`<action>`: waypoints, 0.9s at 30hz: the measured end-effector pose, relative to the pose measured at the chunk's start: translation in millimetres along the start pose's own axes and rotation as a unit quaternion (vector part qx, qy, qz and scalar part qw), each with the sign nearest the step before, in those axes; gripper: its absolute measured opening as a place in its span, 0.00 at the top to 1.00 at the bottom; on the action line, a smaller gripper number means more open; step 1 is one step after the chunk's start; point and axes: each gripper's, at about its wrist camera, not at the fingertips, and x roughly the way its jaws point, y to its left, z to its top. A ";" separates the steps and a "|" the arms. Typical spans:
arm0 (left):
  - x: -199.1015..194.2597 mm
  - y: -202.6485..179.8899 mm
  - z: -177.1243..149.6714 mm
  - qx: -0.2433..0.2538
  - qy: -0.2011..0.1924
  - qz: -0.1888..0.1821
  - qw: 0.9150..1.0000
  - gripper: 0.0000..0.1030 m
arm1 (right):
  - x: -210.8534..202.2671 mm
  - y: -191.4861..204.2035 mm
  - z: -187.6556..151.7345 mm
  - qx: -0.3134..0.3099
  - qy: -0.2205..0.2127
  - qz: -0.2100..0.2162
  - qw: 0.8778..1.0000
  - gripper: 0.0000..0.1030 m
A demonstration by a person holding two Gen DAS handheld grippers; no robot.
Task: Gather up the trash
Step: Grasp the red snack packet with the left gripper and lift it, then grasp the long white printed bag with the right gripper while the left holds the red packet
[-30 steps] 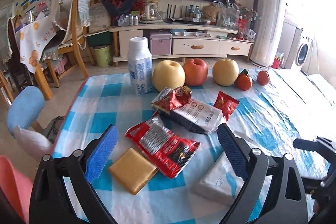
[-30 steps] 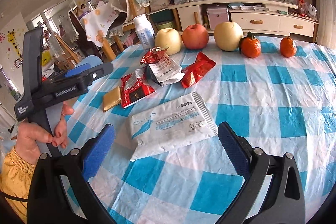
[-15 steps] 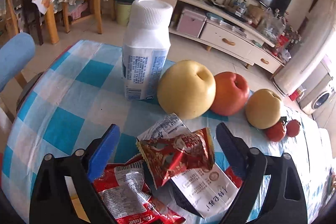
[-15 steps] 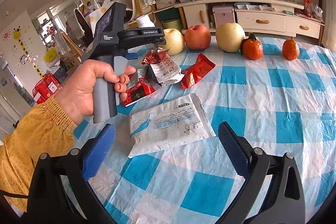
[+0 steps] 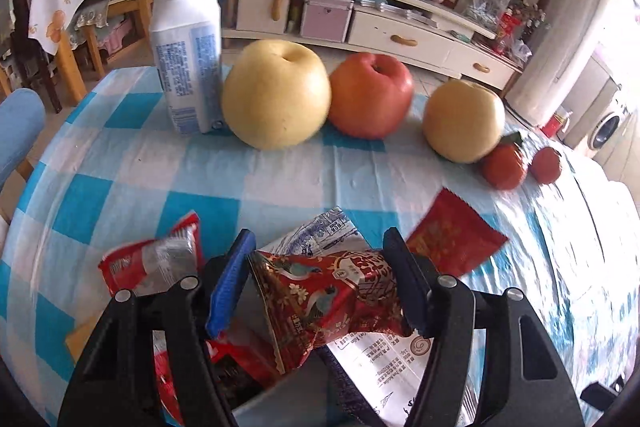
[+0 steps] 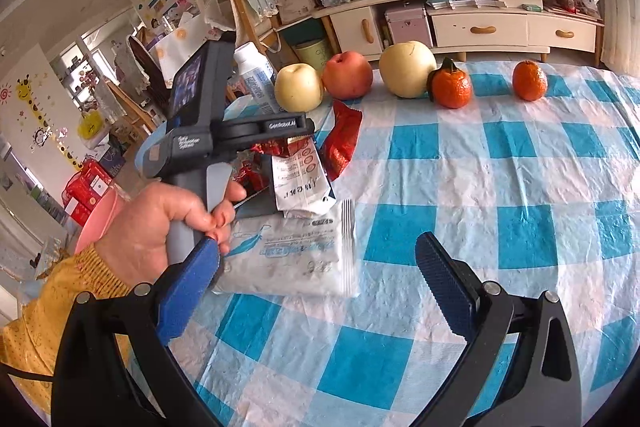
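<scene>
The red patterned wrapper (image 5: 332,303) is seen lying crosswise between the pads of the left gripper (image 5: 320,283), its long axis running from one blue pad (image 5: 230,287) to the other, with its torn, wider end toward the left pad. It is crumpled, and it rests on top of a white printed packet (image 5: 384,359) on the checked tablecloth (image 5: 140,167). The jaws are drawn in close and both pads are pressed against the wrapper's ends, so the wrapper is gripped. A red-and-silver wrapper (image 5: 156,259) is seen just to the left of the gripper, and a flat red sachet (image 5: 452,239) just to the right. Beyond them a white bottle (image 5: 186,47), two pears and an apple (image 5: 370,95) are lined up.

In the right wrist view the right gripper (image 6: 316,287) is held with its jaws spread wide and nothing between them, above a white tissue pack (image 6: 296,259) that lies flat on the cloth. The left hand (image 6: 160,223) is seen wrapped around the other gripper's handle.
</scene>
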 end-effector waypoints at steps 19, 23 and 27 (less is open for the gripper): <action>-59.0 -28.2 -91.4 0.078 0.013 -0.078 0.994 0.20 | -4.1 -25.6 -8.3 0.021 0.035 -0.009 0.999 0.04; -60.6 -28.3 -90.4 0.085 0.005 -0.072 0.994 0.24 | -5.4 -19.3 -8.8 0.012 0.036 0.005 0.999 0.04; -65.7 -35.0 -91.6 0.106 -0.010 -0.052 0.993 0.39 | -9.2 -16.1 -8.3 0.008 0.031 0.016 0.999 0.04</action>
